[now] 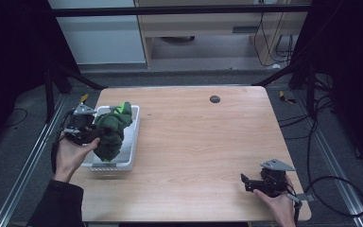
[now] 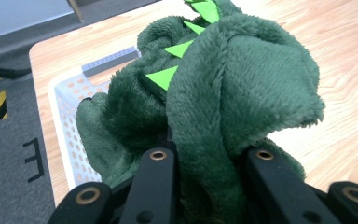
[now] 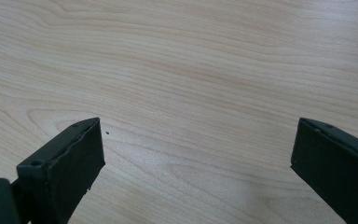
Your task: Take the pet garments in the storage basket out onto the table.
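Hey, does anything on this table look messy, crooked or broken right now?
Nothing damaged or spilled. The dark green plush toy with lime spikes bulges up out of the white perforated plastic basket, bunched between the left claw's jaws. The right claw is open over bare wood.

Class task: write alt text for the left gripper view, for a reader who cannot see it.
A fluffy dark green plush toy with bright green spikes is clamped in the left gripper, whose black jaws rise from the bottom edge. Behind the toy are a white perforated basket and the wooden table.
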`<state>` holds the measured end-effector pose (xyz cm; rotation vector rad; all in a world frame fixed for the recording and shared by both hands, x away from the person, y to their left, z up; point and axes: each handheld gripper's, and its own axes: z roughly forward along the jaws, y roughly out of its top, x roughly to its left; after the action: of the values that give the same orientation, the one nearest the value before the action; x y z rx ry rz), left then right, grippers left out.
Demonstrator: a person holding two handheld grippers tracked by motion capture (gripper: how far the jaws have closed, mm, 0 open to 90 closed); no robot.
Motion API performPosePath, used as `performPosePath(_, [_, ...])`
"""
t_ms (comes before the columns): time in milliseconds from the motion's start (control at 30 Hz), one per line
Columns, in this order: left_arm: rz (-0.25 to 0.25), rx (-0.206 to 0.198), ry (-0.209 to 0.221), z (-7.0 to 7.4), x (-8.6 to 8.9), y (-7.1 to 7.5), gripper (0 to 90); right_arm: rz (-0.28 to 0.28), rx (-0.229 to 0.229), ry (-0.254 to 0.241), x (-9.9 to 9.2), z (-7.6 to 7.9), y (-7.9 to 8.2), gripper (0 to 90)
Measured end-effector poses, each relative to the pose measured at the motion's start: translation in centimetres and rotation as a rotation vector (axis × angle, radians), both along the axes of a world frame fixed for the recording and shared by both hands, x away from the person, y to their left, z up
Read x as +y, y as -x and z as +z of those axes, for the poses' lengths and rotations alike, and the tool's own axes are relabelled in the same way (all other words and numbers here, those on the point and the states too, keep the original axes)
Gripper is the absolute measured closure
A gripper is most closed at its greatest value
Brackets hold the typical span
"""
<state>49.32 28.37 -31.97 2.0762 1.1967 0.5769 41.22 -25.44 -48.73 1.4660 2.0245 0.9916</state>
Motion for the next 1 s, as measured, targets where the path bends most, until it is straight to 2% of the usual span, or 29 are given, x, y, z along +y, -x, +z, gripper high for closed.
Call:
performPosePath(300, [-0.062, -0.042, -0.007, 1.6, -1.8, 1.2, 78.0, 0.0, -0.006, 0.004, 0.0, 0.0, 0.0, 2.6])
performPosePath(533, [-0.127, -0.051, -0.021, 2.4, -3.6, 1.9, 78.0, 0.001, -0.022, 0.012, -0.1, 0.1, 0.0, 2.6])
performPosePath(767, [-0.181, -0.063, -0.03, 2.8, -5.4, 2.2, 78.0, -0.002, -0.026, 0.006, -0.1, 0.2, 0.1, 2.6])
performPosePath(1000, [-0.22, -0.058, -0.035, 2.8, -7.0, 2.2, 78.0, -0.003, -0.033, 0.012, -0.2, 0.2, 0.1, 2.6])
